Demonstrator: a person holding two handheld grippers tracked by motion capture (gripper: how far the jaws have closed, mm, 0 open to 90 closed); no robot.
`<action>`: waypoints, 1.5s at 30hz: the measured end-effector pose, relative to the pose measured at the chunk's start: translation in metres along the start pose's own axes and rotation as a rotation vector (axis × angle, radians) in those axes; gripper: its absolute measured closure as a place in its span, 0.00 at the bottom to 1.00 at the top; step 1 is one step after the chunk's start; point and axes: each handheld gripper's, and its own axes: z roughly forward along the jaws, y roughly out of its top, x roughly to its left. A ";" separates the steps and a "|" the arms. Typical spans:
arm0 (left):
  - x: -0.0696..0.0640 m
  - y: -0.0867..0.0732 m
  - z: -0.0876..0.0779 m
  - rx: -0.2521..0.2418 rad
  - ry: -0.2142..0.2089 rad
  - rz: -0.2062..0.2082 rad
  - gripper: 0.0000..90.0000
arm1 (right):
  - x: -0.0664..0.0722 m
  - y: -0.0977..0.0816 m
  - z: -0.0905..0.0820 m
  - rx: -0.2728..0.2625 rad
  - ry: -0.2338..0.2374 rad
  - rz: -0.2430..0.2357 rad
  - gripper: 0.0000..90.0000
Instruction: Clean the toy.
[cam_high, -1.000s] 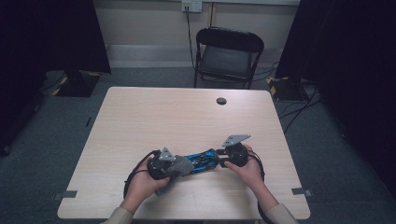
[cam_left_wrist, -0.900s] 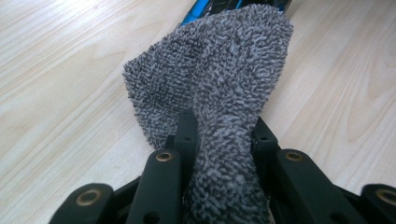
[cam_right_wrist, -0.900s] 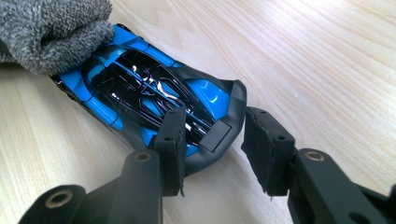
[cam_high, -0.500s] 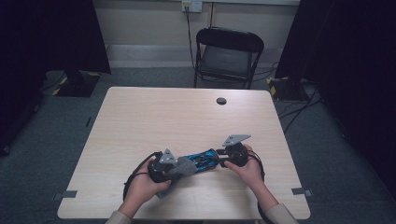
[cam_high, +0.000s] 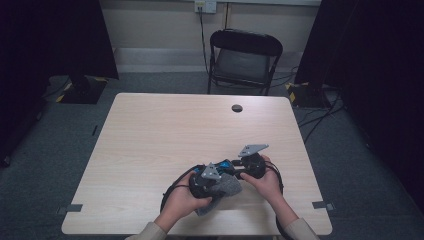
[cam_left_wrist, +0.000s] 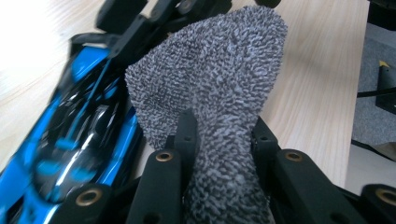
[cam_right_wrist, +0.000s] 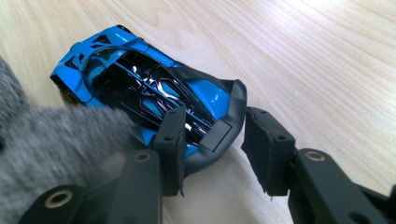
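Observation:
A blue and black toy car (cam_right_wrist: 140, 79) lies on the wooden table (cam_high: 165, 130) near its front edge. My right gripper (cam_right_wrist: 212, 140) is shut on the car's black rear end, one pad on its top and the other at its edge. A grey terry cloth (cam_left_wrist: 219, 79) is pinched in my left gripper (cam_left_wrist: 223, 135), which is shut on it. The cloth stands up between the jaws, right beside the car (cam_left_wrist: 79, 140). In the high view the cloth (cam_high: 225, 187) hangs over the car (cam_high: 227, 164) between both hands.
A small black round cap (cam_high: 237, 108) sits in the far part of the table. A black folding chair (cam_high: 243, 55) stands behind the table. Cables run on the floor to the right, and dark curtains flank the room.
My left hand has moved to the right with the cloth, which is now up against the car. The right hand and the car have stayed still.

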 end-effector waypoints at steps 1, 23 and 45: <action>-0.001 0.001 0.004 0.003 -0.008 0.002 0.80 | 0.000 0.000 0.000 -0.001 0.001 0.000 0.66; 0.025 -0.007 -0.014 -0.006 0.064 -0.066 0.80 | -0.001 0.000 0.000 -0.002 0.005 0.007 0.66; 0.013 0.004 0.023 0.044 -0.016 -0.046 0.79 | -0.001 -0.001 0.001 -0.007 0.006 0.016 0.66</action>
